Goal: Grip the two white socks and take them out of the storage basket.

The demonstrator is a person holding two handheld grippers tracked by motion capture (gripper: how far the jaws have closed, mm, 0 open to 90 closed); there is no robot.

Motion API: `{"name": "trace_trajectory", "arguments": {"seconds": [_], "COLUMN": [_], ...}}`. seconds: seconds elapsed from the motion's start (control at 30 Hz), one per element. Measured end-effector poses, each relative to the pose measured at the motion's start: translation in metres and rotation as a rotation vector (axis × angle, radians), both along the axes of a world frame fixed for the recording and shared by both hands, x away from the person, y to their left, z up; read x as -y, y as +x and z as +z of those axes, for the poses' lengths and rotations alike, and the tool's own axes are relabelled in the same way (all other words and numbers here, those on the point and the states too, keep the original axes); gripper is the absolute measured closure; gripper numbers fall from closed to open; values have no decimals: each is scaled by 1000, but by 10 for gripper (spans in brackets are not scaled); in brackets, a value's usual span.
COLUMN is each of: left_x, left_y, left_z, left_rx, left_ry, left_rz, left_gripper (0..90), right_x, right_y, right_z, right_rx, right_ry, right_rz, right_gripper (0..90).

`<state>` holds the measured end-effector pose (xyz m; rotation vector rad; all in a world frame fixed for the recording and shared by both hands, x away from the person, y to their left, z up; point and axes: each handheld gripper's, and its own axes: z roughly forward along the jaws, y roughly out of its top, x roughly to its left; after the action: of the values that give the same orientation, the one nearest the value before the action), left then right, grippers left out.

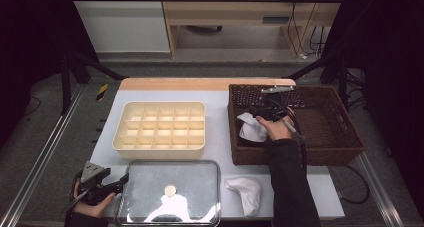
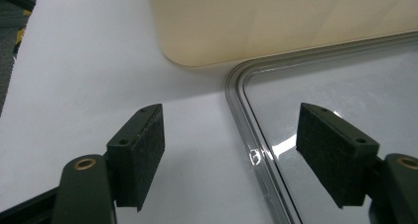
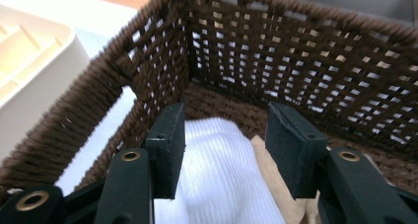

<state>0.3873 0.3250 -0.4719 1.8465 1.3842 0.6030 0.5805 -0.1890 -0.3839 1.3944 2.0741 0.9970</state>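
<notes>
Between my right gripper's (image 3: 224,150) fingers (image 3: 167,150) lies the white sock (image 3: 222,184), bunched on the floor of the brown wicker basket (image 3: 305,71). These fingers stand wide, one on each side of the ribbed cloth, not yet pressing on it. To do this pick well, I judge I should sink a little lower so the pads straddle a thick fold, then close fully before lifting, keeping clear of the woven wall ahead so nothing snags. Just right of the sock, under the right finger, a tan patch shows; I cannot tell whether it is paper or lining, and I would rather not pinch it along with the cloth.

Farther off, my left gripper (image 2: 231,155) rests low with its fingers also wide and empty, straddling the rim of the clear lid (image 2: 246,130) on the white surface (image 2: 88,61). Ahead of them sits the cream divided tray (image 1: 160,124). From the high view a second white sock (image 1: 247,192) lies on the surface outside the basket, near my right forearm. How much of the basket sock my hand covers I cannot make out.
</notes>
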Motion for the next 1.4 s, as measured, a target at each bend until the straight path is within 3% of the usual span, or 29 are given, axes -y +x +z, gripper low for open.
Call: {"name": "trace_trajectory", "arguments": {"seconds": [0.2, 0.27, 0.5, 0.7, 0.73, 0.87, 1.07, 1.13, 1.23, 1.4], "left_x": [0, 0, 0, 1, 0, 0, 1, 1, 0, 0], "left_y": [0, 0, 0, 0, 0, 0, 0, 0, 0, 0], "left_z": [0, 0, 0, 0, 0, 0, 0, 0, 0, 0], "left_rx": [-1, 0, -1, -1, 0, -1, -1, 0, -1, -1], "left_ry": [2, 1, 3, 2, 1, 2, 2, 2, 1, 2], "left_rz": [0, 0, -1, 0, 1, 0, 0, 1, 0, 2], "left_gripper": [263, 263, 264, 264, 264, 264, 265, 265, 265, 265], "right_x": [-4, -3, 2, -1, -2, -3, -3, -3, -1, 2], "right_y": [3, 3, 4, 6, 7, 8, 9, 9, 8, 5], "right_z": [-8, -12, -24, -29, -32, -33, -36, -36, -33, -27], "right_rx": [-36, -15, -101, -138, -161, -181, -258, -260, -266, -223], "right_ry": [-5, -3, -17, -20, -26, -31, -48, -47, -42, -20], "right_rz": [9, 0, -26, -15, -10, -6, 2, 1, -2, -6], "right_gripper": [457, 455, 433, 412, 422, 462, 635, 657, 773, 808]}}
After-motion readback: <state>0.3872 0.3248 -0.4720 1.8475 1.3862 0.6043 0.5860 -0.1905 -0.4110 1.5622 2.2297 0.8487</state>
